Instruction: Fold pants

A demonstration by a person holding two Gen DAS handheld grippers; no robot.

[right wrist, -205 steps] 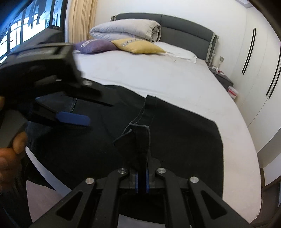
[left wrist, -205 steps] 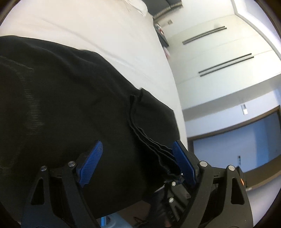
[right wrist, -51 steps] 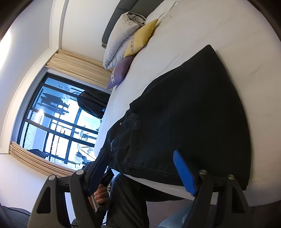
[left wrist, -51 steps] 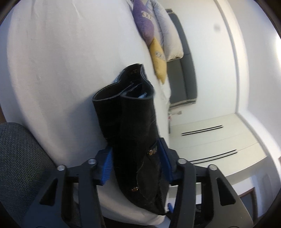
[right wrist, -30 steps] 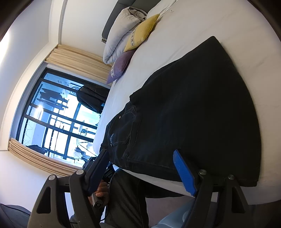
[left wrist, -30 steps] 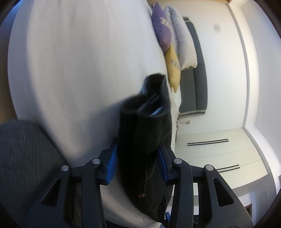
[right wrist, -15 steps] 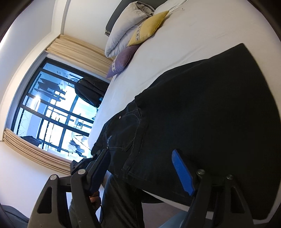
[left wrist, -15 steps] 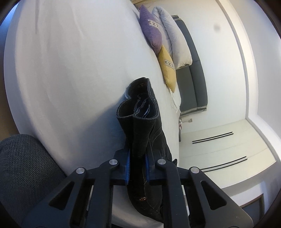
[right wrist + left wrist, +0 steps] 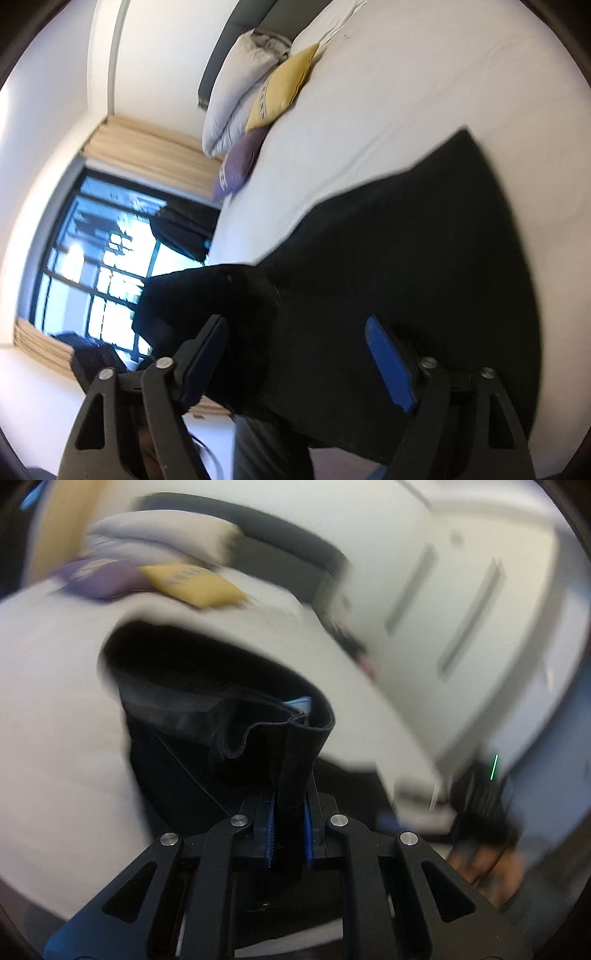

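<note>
– Where are the pants [image 9: 388,295] right now, and what has hold of them?

– They lie on the bed [image 9: 424,92], at its near edge, well apart from the yellow pillow [image 9: 284,86] at the headboard end. Your left hand-held gripper [image 9: 288,840] is clamped on a bunched, layered end of the fabric, which stands up out of the blue pads [image 9: 269,834]. Your right hand-held gripper [image 9: 295,354] has its pads spread apart with black cloth between them, gripping nothing as far as I can tell.

– What could go wrong from here?

– Mostly the layers. You are pinching several thicknesses at once, so if you swing that end across quickly, the inner layers may slide out and the fold would land uneven. The left view is heavily blurred, so I cannot tell how deep the cloth sits in the pads.

– And the right side?

– With nothing pinning the part lying on the bed, a pull from your left hand could drag the whole garment off the near edge. Close or press down there before carrying the fold over.
</note>
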